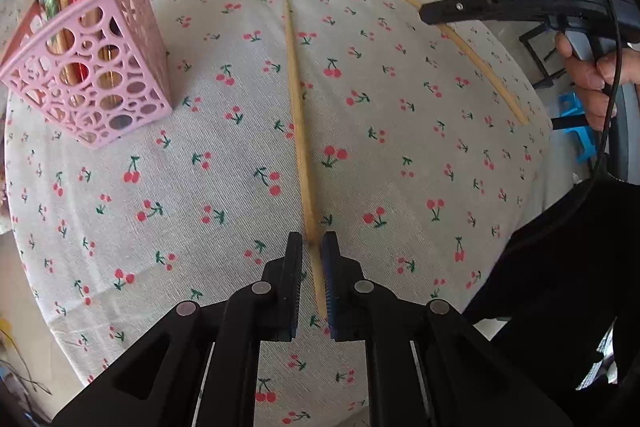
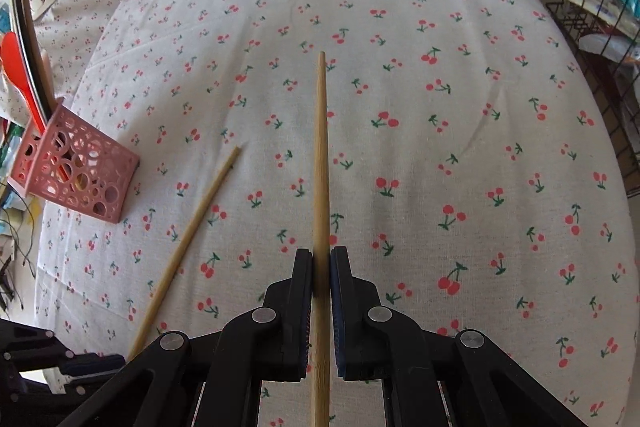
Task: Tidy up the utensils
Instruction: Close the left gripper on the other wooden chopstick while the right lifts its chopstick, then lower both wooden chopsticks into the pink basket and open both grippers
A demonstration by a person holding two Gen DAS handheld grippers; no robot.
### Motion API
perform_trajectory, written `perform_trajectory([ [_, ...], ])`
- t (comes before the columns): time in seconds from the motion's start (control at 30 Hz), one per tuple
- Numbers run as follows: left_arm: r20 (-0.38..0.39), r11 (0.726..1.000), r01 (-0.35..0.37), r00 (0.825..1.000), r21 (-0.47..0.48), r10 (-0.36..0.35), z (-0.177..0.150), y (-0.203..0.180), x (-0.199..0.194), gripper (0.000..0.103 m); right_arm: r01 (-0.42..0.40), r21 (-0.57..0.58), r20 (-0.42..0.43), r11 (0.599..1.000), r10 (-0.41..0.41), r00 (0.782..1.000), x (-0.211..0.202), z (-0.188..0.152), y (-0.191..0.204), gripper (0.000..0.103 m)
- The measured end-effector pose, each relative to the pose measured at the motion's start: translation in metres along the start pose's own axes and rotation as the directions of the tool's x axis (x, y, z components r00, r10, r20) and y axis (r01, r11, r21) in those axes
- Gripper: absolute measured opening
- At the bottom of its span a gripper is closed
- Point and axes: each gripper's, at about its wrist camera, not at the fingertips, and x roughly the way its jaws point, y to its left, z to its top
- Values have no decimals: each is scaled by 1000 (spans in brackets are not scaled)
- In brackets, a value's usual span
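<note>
Left wrist view, going left to right: the pink holder (image 1: 86, 75) sits far left on the cherry-print bench (image 1: 400, 167), already stuffed with long utensils, and that's pretty clearly where both sticks need to end up. The left hand-held gripper (image 1: 311, 259) has its jaws pinched narrow on the near end of one chopstick (image 1: 298, 115), whose long axis runs straight away from the jaws, so the holder lies up and to the left of it with only bare cloth between. Further right, the right hand-held gripper (image 1: 430, 14) hangs over the bench, a person's hand (image 1: 592, 79) on its grip. In the right wrist view that one is clamped tight on a second chopstick (image 2: 321, 155) that points forward along the fingers, tip off the cloth by the look of it. The holder (image 2: 74, 167) is well off to its left there, with the first chopstick (image 2: 188, 243) lying diagonally in between. The left hand is nearer, so it probably drops first. The main snag looks like threading a stick past the utensils already crowding the opening.
</note>
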Motion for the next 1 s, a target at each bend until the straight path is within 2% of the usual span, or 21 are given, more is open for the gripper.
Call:
perform_trajectory([
  [0.1,34,999,-5,999,-41,6,18,0,2,22,11,3,-37,1000,-11,999,9,1,-4,7],
  [0.3,121,996,-48,991,-73,57,67,-8,6,25,0,31,-44,1000,2,999,13,0,-10,7],
  [0.37,128,993,-71,988,-93,83,81,-7,11,25,-1,35,-33,999,2,999,10,1,-10,7],
  [0.47,96,987,-116,987,-112,127,99,-6,27,24,-9,30,-16,999,10,1000,7,3,-10,7],
  [0.5,114,985,-127,984,-114,140,101,-7,26,25,-14,33,-14,999,15,1000,7,4,-9,7],
  [0.6,92,982,-163,981,-95,172,102,-13,31,23,-26,41,-6,999,26,1000,4,4,-8,7],
  [0.63,94,980,-183,977,-78,190,101,-15,31,19,-28,41,1,999,28,1000,3,4,-9,7],
  [0.67,100,976,-207,972,-61,212,98,-17,29,5,-32,42,9,999,32,999,1,4,-9,7],
  [0.73,117,976,-212,969,-46,216,94,-21,26,6,-44,46,34,998,42,999,-4,6,-9,7],
  [0.87,209,981,-190,959,-31,192,83,-30,-3,6,-66,57,124,996,58,991,-21,9,-6,7],
  [1.0,343,991,-132,930,-24,132,67,-42,-50,6,-104,62,250,993,85,964,-50,9,1,7],
])
